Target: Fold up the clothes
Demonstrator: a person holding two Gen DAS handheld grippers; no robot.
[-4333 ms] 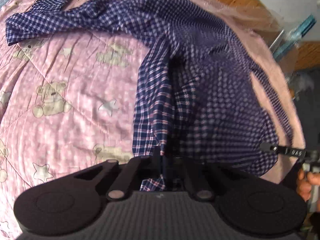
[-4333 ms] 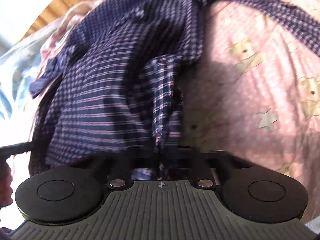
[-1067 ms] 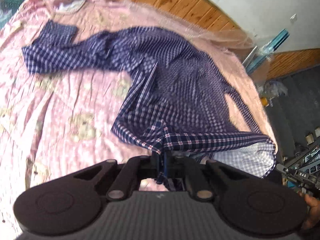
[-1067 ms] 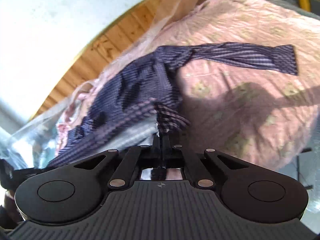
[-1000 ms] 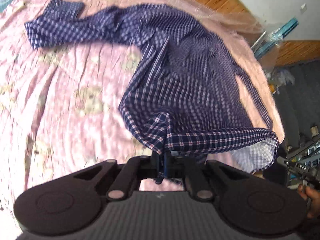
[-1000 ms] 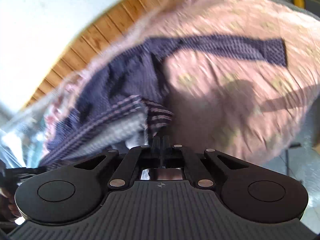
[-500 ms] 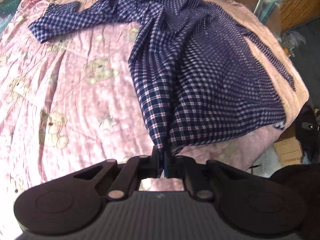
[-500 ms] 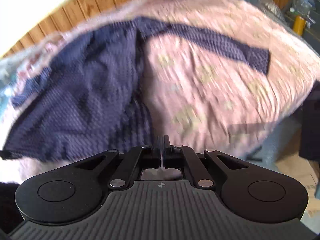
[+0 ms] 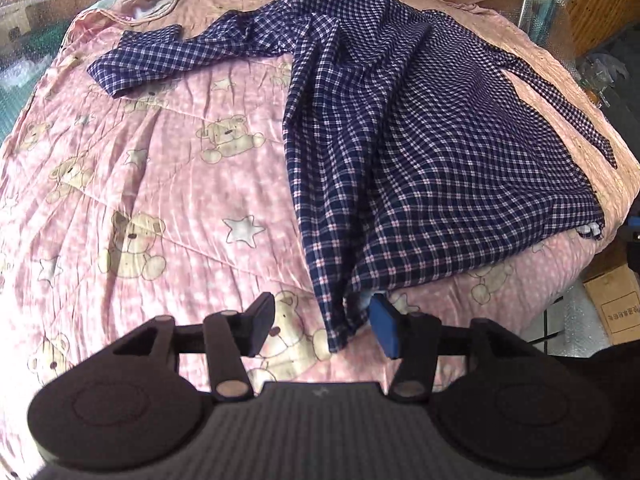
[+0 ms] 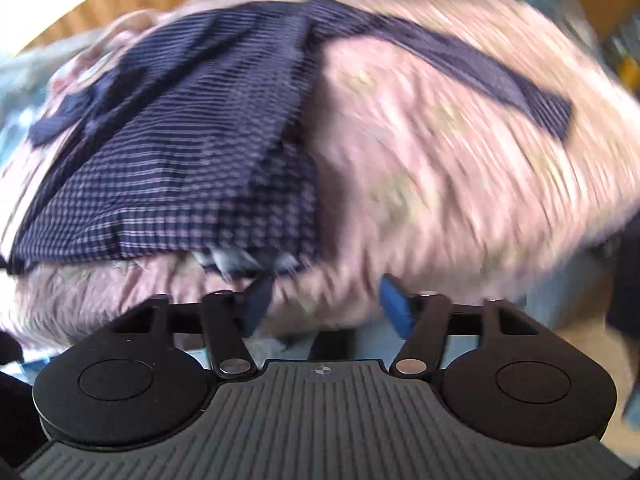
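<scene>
A navy checked shirt (image 9: 420,128) lies spread on a pink teddy-bear quilt (image 9: 160,200), one sleeve stretched to the far left and one along the right edge. My left gripper (image 9: 322,326) is open, its blue pads on either side of the shirt's near hem corner, which rests loose on the quilt. In the blurred right wrist view the same shirt (image 10: 180,140) lies on the quilt (image 10: 440,160). My right gripper (image 10: 326,302) is open and empty just in front of the shirt's hem at the bed edge.
Wood panelling (image 9: 600,4) runs behind the bed. A cardboard box (image 9: 618,304) sits on the floor at the right. Clear plastic wrap (image 9: 40,4) covers the bed's far side. The quilt's left half is bare.
Both grippers have opened and let go of the shirt's hem. The shirt has dropped flat onto the quilt. The right gripper is still moving, so its view is blurred.
</scene>
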